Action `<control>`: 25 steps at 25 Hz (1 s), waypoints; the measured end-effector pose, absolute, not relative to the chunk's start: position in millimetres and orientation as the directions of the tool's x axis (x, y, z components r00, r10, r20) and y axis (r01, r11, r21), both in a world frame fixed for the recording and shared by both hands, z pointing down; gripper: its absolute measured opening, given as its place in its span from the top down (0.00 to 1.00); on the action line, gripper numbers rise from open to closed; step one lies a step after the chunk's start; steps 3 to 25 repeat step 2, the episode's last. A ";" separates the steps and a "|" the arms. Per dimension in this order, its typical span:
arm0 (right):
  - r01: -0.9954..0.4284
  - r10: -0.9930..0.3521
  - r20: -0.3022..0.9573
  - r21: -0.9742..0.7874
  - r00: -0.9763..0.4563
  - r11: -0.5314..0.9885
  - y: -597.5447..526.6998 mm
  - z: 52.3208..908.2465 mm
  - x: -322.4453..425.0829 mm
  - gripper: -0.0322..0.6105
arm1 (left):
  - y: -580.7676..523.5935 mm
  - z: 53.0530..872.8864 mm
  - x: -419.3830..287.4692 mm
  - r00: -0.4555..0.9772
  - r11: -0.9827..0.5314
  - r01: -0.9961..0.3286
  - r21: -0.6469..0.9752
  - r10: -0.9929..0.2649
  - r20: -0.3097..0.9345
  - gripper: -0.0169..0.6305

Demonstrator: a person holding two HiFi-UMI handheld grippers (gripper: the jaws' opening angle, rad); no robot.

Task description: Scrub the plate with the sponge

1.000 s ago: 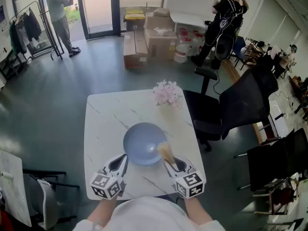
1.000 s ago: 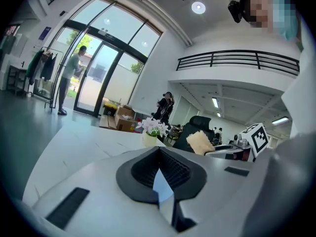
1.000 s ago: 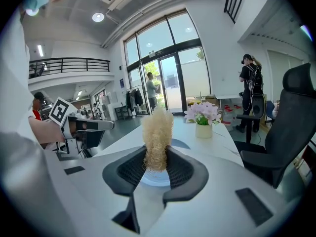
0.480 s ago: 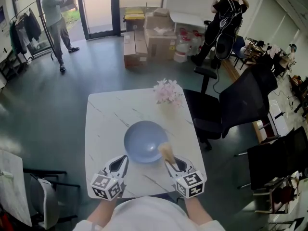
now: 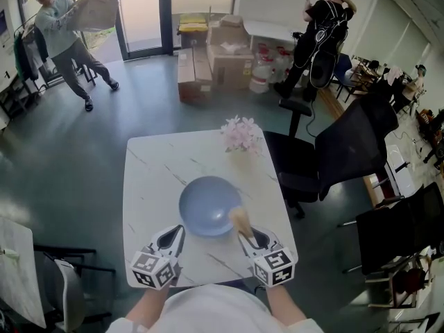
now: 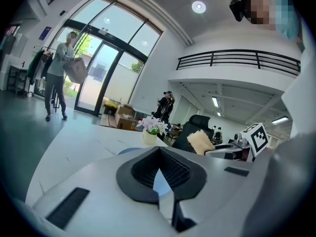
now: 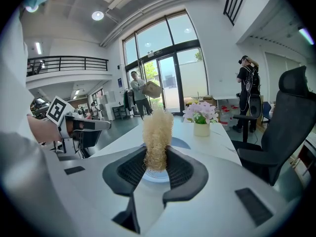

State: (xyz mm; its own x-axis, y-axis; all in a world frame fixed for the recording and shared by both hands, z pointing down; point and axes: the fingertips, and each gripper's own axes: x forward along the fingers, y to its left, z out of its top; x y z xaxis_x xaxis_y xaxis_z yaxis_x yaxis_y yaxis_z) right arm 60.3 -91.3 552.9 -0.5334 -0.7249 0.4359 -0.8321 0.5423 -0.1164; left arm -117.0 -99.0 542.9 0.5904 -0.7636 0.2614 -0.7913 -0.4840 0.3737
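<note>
Your left gripper [image 6: 160,151] has its jaws closed together with nothing between them. The blue plate [image 6: 162,184] shows just beneath, on the white table [image 6: 74,142]. To the right, the sponge [image 6: 200,142] stands up from your right gripper [image 6: 212,152], and a flower pot [image 6: 150,136] sits beyond.

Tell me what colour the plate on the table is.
The plate is a pale, powdery blue, seen best in the head view.

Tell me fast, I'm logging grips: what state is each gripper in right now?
Left gripper: closed, holding nothing.
Right gripper: closed on the tan fibrous sponge.
</note>
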 end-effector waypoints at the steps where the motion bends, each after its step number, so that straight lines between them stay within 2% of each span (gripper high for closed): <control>1: -0.832 -0.725 0.436 -0.117 -0.534 0.542 -91.0 553.5 59.8 0.76 | -98.9 543.6 -117.8 0.589 -0.483 -0.792 0.374 -0.764 0.262 0.92; 25: -0.832 -0.725 0.436 -0.117 -0.534 0.542 -90.8 554.0 59.2 0.76 | -98.7 544.4 -118.6 0.588 -0.481 -0.793 0.374 -0.764 0.264 0.92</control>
